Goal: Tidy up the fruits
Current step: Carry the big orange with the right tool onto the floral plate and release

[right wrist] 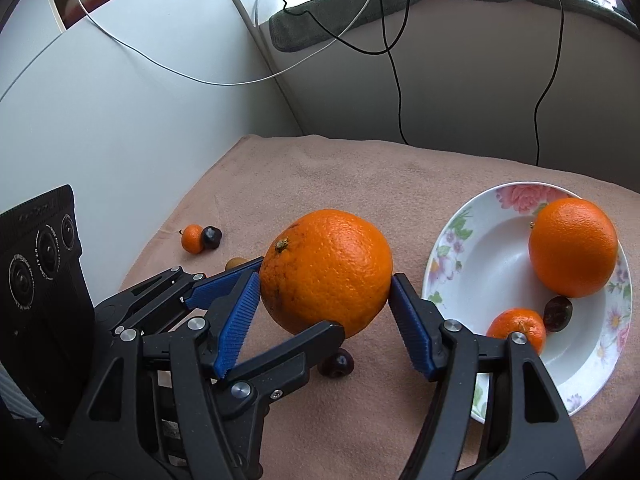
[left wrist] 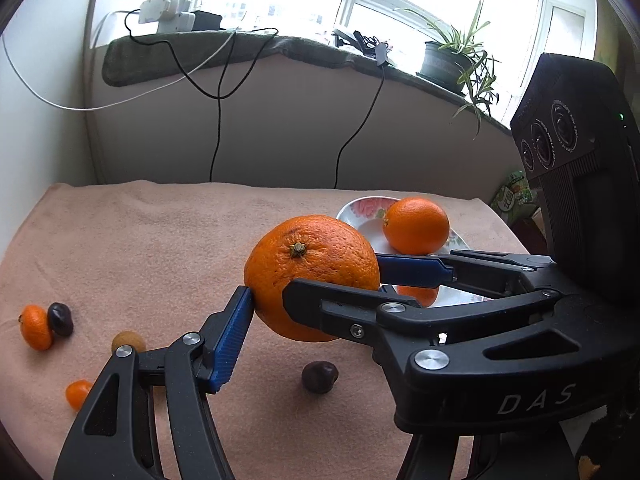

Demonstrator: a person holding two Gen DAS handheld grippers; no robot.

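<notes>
A big orange (left wrist: 312, 276) (right wrist: 326, 272) hangs above the pink cloth, held between both grippers. My left gripper (left wrist: 316, 280) has its blue pads on the orange's sides. My right gripper (right wrist: 324, 280) also presses the orange from both sides, and it shows in the left wrist view (left wrist: 340, 300) crossing in from the right. The floral plate (right wrist: 480, 248) (left wrist: 360, 208) to the right holds another orange (right wrist: 574, 246) (left wrist: 416, 224), a mandarin (right wrist: 518, 328) and a dark chestnut (right wrist: 558, 312).
On the cloth lie a small mandarin (left wrist: 36, 326) touching a chestnut (left wrist: 61, 319), a brown longan (left wrist: 128, 342), a kumquat (left wrist: 78, 393) and another chestnut (left wrist: 319, 376). Cables hang from the windowsill (left wrist: 240, 52). A potted plant (left wrist: 448, 60) stands at the right.
</notes>
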